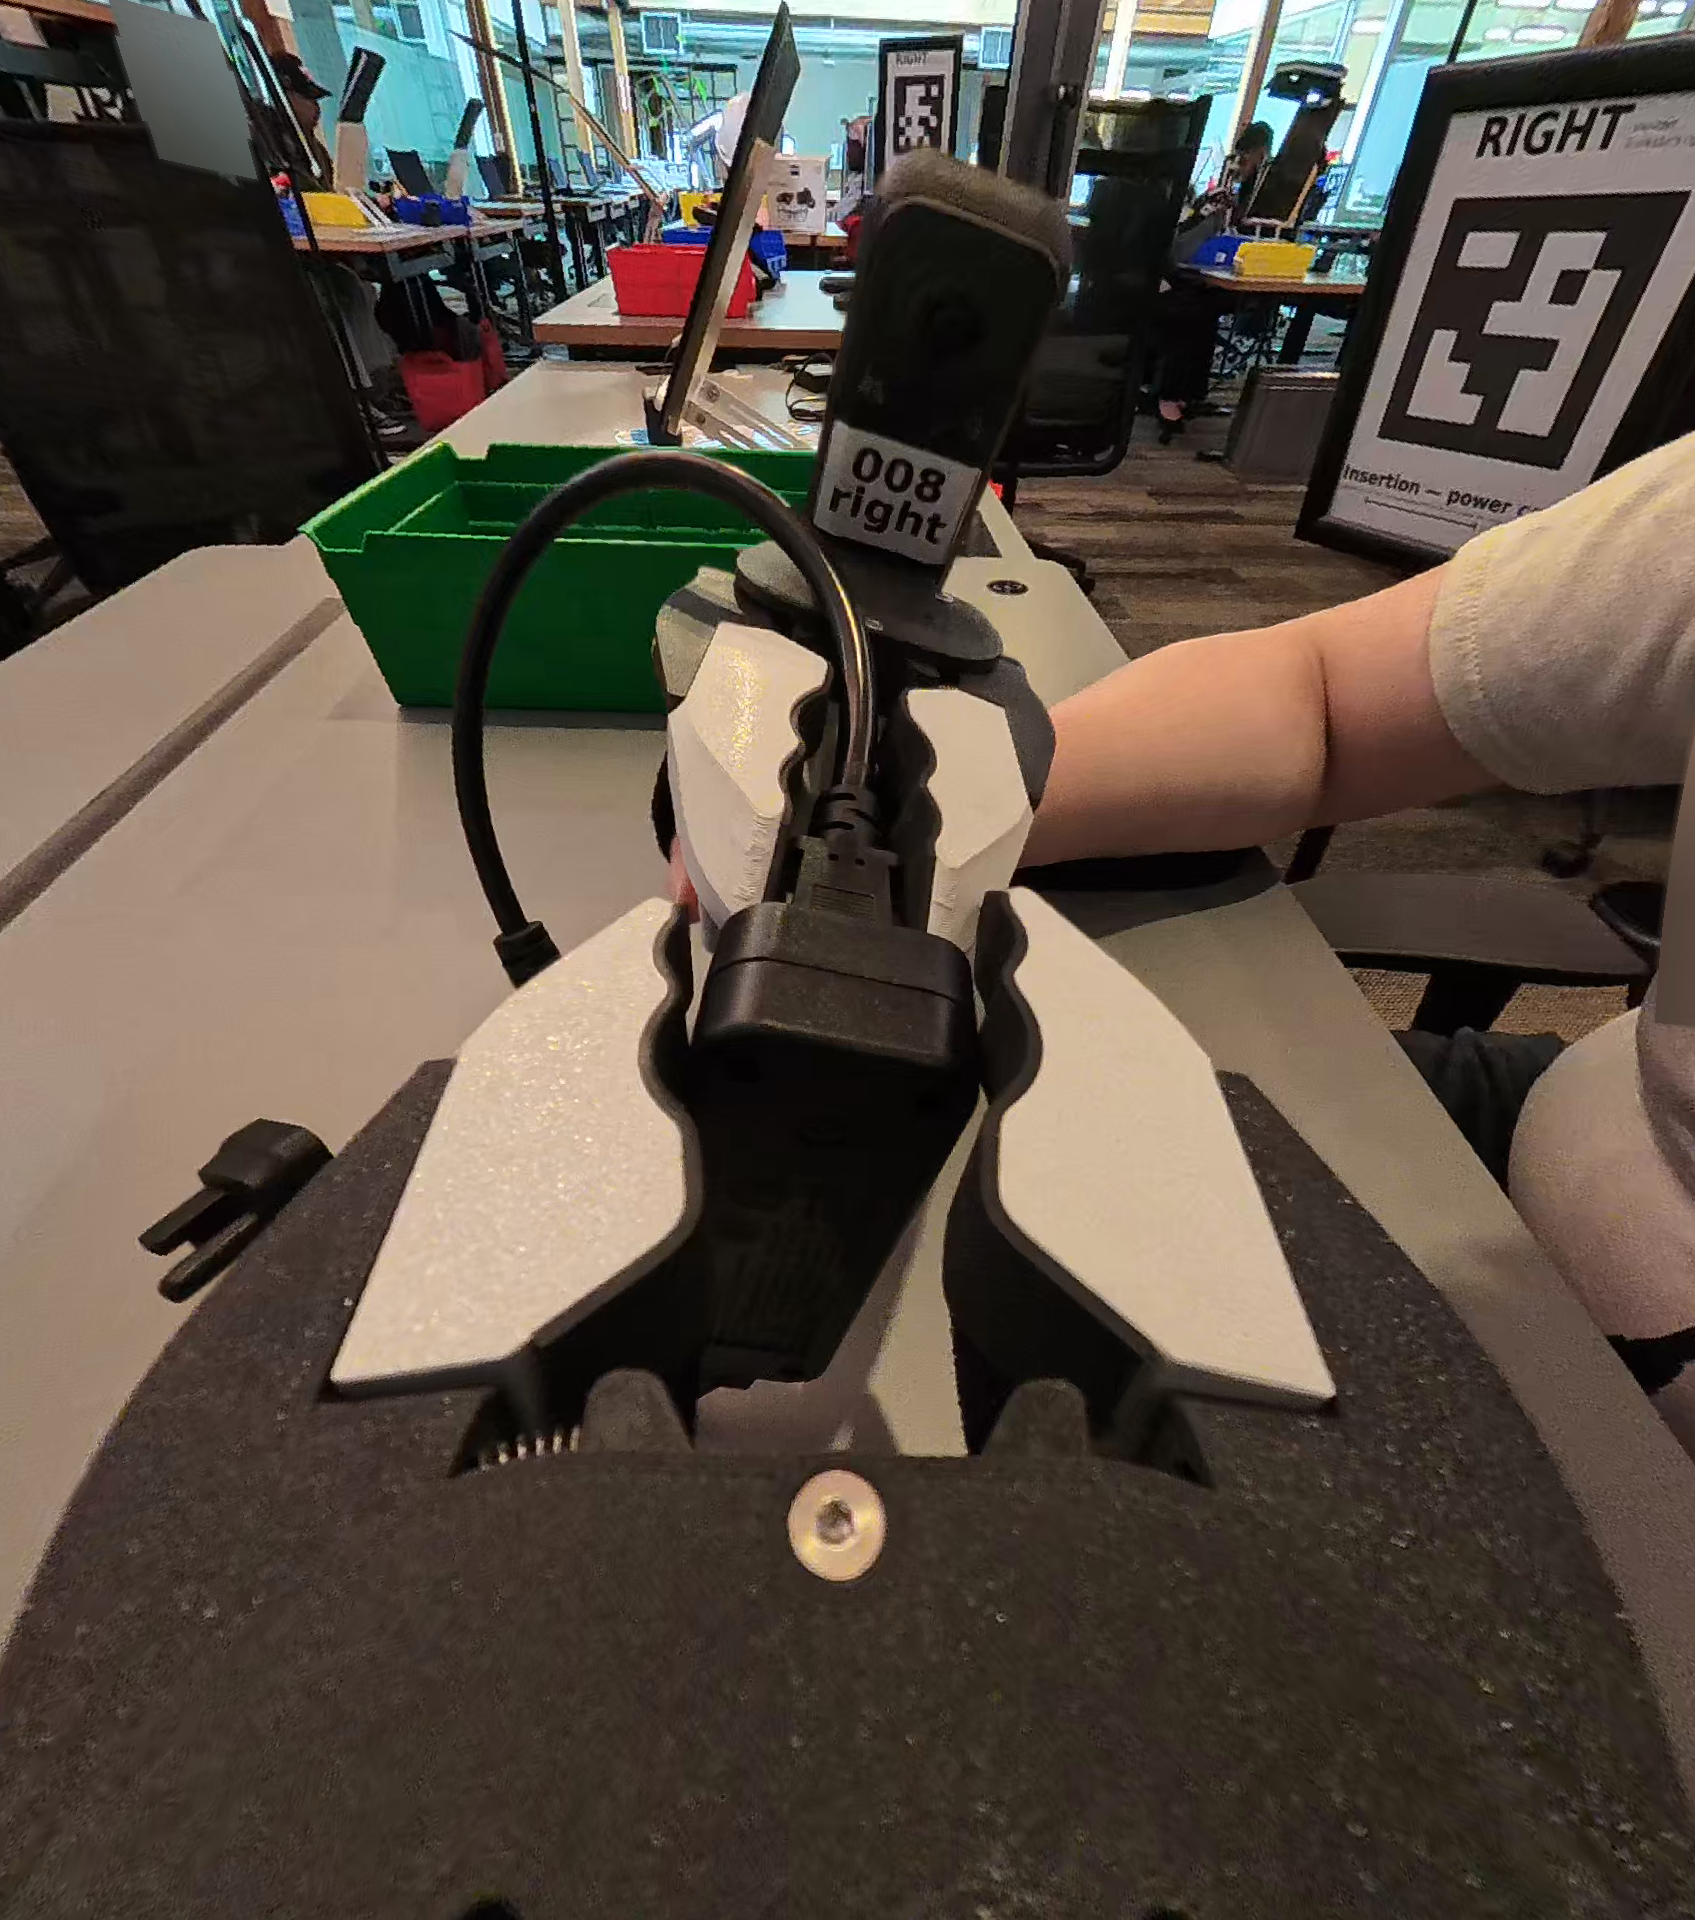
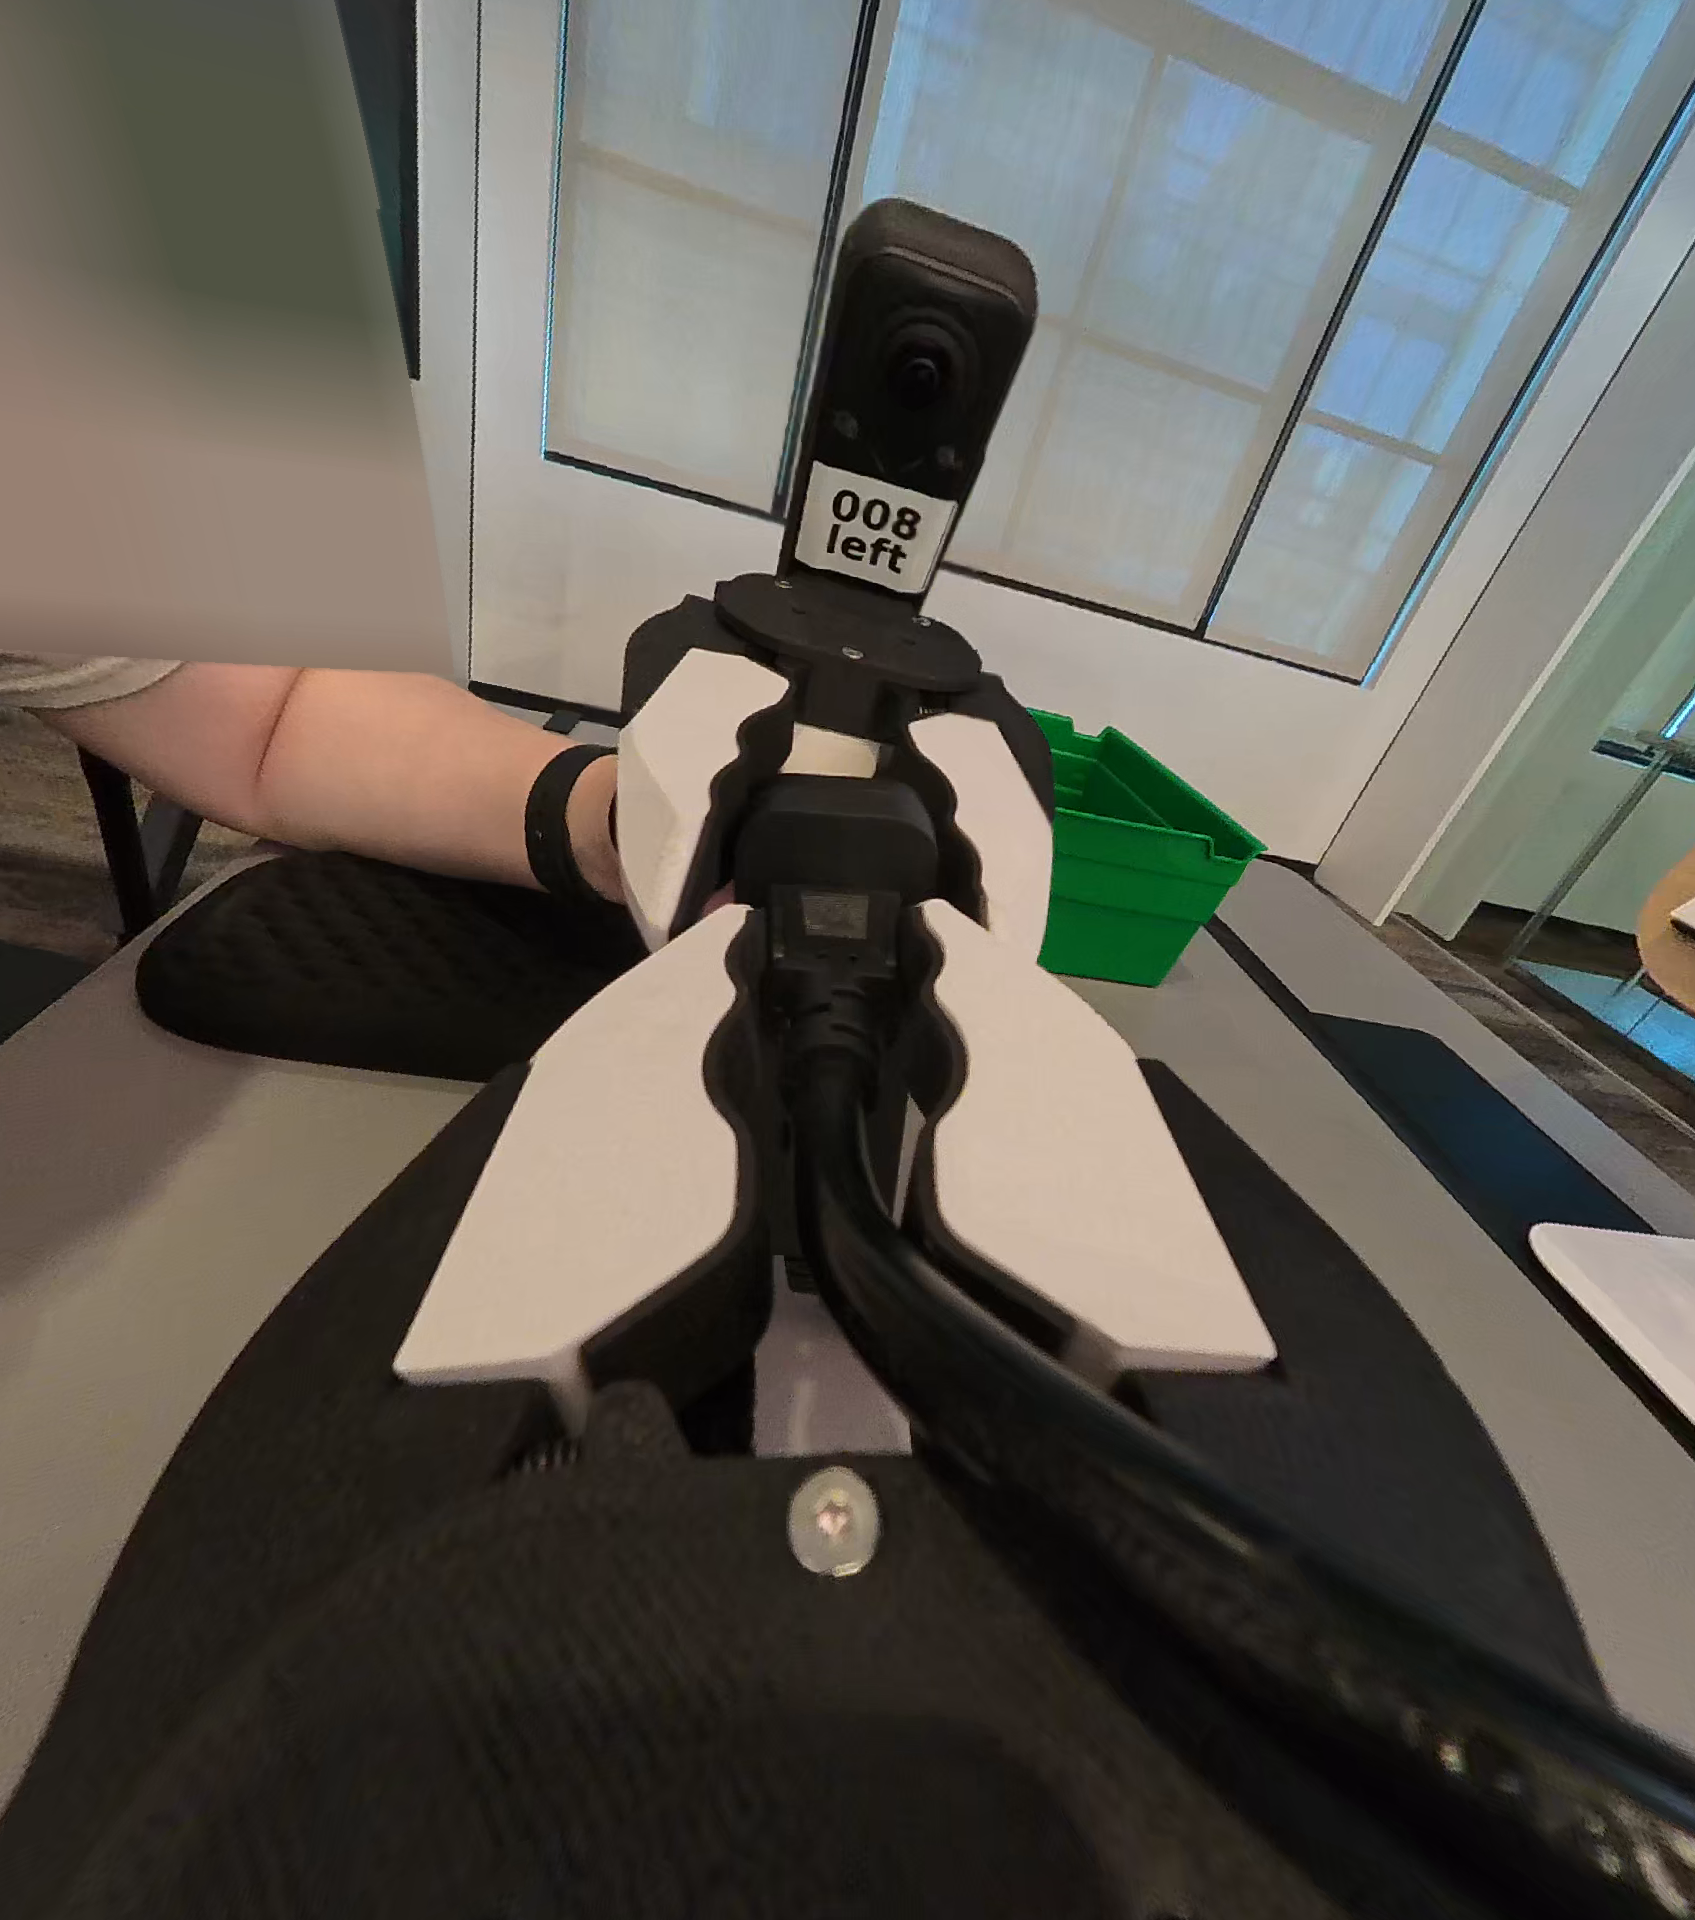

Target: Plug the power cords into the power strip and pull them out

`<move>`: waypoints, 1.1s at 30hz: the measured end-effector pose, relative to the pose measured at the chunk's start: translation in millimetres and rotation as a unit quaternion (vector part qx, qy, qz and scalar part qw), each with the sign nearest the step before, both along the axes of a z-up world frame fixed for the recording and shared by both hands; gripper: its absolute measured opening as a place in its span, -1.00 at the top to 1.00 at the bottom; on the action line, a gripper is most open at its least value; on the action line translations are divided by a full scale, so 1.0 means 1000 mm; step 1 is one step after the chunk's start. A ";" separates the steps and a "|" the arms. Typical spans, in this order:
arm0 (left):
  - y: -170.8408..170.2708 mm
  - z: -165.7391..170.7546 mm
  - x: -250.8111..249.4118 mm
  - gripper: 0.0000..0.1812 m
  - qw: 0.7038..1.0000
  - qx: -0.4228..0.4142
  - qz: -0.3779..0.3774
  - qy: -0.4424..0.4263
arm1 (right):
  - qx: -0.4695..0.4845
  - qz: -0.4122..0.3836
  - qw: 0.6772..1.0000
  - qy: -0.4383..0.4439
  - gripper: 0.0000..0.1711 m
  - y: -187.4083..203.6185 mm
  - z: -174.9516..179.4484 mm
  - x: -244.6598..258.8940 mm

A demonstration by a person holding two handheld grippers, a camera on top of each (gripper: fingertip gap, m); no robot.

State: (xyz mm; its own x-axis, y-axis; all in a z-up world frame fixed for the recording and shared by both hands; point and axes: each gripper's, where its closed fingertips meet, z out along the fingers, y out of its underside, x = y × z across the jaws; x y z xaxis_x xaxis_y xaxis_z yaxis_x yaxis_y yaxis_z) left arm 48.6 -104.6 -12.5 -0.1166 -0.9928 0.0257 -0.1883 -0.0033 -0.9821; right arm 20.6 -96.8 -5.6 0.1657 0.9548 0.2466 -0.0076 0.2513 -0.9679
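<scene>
My left gripper (image 1: 838, 925) is shut on a short black power strip block (image 1: 822, 1029) and holds it above the grey table (image 1: 199, 831). My right gripper (image 1: 853, 873) faces it, shut on a black plug (image 1: 843, 862) whose front meets the block's far face; no prongs show. Its black cord (image 1: 490, 727) loops up and left, then down to the table. In the right wrist view, my right gripper (image 2: 827, 925) grips the plug (image 2: 822, 966), and the cord (image 2: 1030, 1351) trails back to the lower right. The left gripper (image 2: 838, 883) holds the block (image 2: 838, 831) beyond.
A second black plug (image 1: 230, 1195) lies loose on the table at the left. A green bin (image 1: 510, 603) stands behind the grippers, also in the right wrist view (image 2: 1134, 883). A framed marker board (image 1: 1549, 312) stands at the right. A black chair (image 2: 355, 966) and a white tray (image 2: 1674, 1330) flank the table. My two grippers' fingertips are within a few centimetres of each other.
</scene>
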 end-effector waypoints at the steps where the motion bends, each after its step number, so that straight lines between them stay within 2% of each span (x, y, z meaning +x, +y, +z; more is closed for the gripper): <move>1: 0.001 0.001 0.000 0.41 1.000 -0.004 0.002 -0.005 | 0.000 -0.005 1.000 0.003 0.70 0.001 0.000 0.000; 13: 0.009 0.003 -0.004 0.41 0.999 -0.027 0.012 -0.021 | -0.006 -0.046 0.999 0.013 0.69 0.008 -0.002 -0.002; 20: -0.008 -0.002 -0.005 0.42 0.999 -0.007 -0.041 0.000 | -0.053 0.032 0.998 0.009 0.70 -0.005 -0.002 0.000; 24: -0.011 -0.003 -0.005 0.42 0.999 -0.008 -0.050 0.003 | -0.053 0.046 0.998 0.006 0.70 -0.008 -0.002 0.001; 27: -0.005 -0.005 -0.006 0.42 0.999 0.010 -0.034 0.010 | -0.039 0.022 0.999 0.001 0.69 -0.003 -0.002 0.001; 30: 0.012 -0.007 -0.012 0.47 0.999 0.039 0.011 0.013 | 0.005 -0.043 0.999 -0.016 0.69 0.007 -0.005 0.000; 33: 0.011 -0.006 -0.012 0.47 0.999 0.034 0.007 0.005 | -0.003 -0.049 0.999 -0.010 0.70 0.009 -0.005 0.000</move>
State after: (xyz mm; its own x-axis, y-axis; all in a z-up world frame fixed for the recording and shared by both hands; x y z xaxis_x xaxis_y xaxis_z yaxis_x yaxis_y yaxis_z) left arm 36.6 -93.2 -18.1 -0.1028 -0.9938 -0.0413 -0.1995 0.0613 -0.9780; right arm 20.7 -87.7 -10.4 0.2538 0.9355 0.2457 0.0352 0.2449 -0.9689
